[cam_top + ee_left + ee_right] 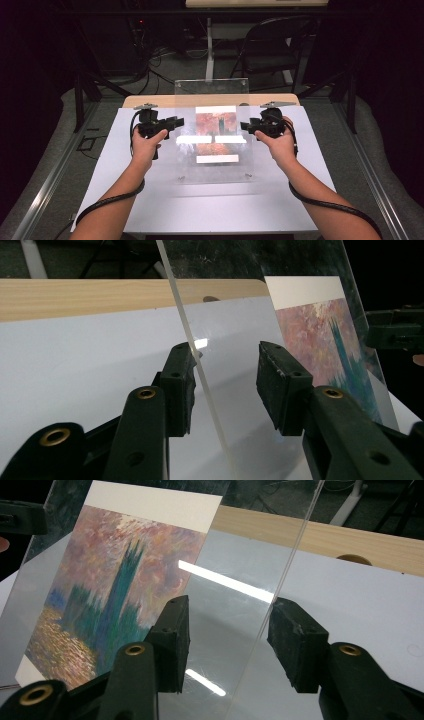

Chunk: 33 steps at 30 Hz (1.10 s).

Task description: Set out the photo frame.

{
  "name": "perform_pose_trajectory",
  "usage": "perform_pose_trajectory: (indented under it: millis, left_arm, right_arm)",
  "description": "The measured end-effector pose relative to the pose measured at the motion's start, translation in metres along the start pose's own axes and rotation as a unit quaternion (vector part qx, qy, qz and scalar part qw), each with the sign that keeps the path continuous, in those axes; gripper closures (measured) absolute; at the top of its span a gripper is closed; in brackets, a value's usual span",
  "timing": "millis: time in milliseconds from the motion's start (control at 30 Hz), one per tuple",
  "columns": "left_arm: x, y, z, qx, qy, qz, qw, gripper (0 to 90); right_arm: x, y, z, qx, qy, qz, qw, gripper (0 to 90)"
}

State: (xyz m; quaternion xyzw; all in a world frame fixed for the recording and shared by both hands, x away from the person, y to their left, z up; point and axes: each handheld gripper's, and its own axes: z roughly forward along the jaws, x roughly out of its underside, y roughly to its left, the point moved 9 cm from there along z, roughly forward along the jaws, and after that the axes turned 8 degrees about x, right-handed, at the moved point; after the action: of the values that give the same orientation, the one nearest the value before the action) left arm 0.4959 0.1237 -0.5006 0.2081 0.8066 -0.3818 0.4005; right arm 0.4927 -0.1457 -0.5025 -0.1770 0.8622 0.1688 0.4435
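Left gripper point(176, 122) and right gripper point(245, 126) both open, jaws straddling opposite edges of the clear sheet point(215, 150). Print point(216, 131) beneath it.

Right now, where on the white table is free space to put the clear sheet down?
Free: the white board near the person, between the forearms, and its strips outside each hand. Crowded: the centre, where the acrylic sheet covers the painting print and the left tool and right tool straddle its edges.
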Motion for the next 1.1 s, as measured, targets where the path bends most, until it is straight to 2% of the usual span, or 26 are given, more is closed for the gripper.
perform_pose_trajectory:
  millis: [200, 333, 500, 733, 900, 1100]
  left_arm:
    - [-0.001, -0.006, -0.008, 0.006, 0.008, 0.014, 0.9999, 61.4]
    - [-0.001, -0.009, -0.012, 0.014, 0.010, 0.017, 0.9997, 62.7]
    - [-0.002, -0.014, -0.016, 0.018, 0.013, 0.027, 0.9994, 64.4]
    - [-0.001, -0.021, -0.025, 0.031, 0.021, 0.039, 0.9985, 66.9]
    - [0.000, -0.027, -0.031, 0.037, 0.023, 0.049, 0.9979, 68.6]
    - [0.002, -0.035, -0.040, 0.054, 0.023, 0.060, 0.9965, 71.2]
  right_arm:
    - [-0.001, 0.002, -0.010, -0.009, 0.001, -0.004, 1.0000, 55.6]
    - [-0.002, 0.004, -0.015, -0.008, 0.001, -0.017, 0.9998, 56.3]
    - [-0.002, 0.003, -0.022, -0.023, 0.002, -0.016, 0.9996, 60.9]
    - [-0.001, 0.005, -0.033, -0.038, 0.005, -0.031, 0.9988, 64.9]
    - [-0.001, 0.005, -0.040, -0.059, 0.001, -0.020, 0.9980, 68.9]
    - [0.002, 0.008, -0.051, -0.073, -0.011, -0.022, 0.9970, 71.9]
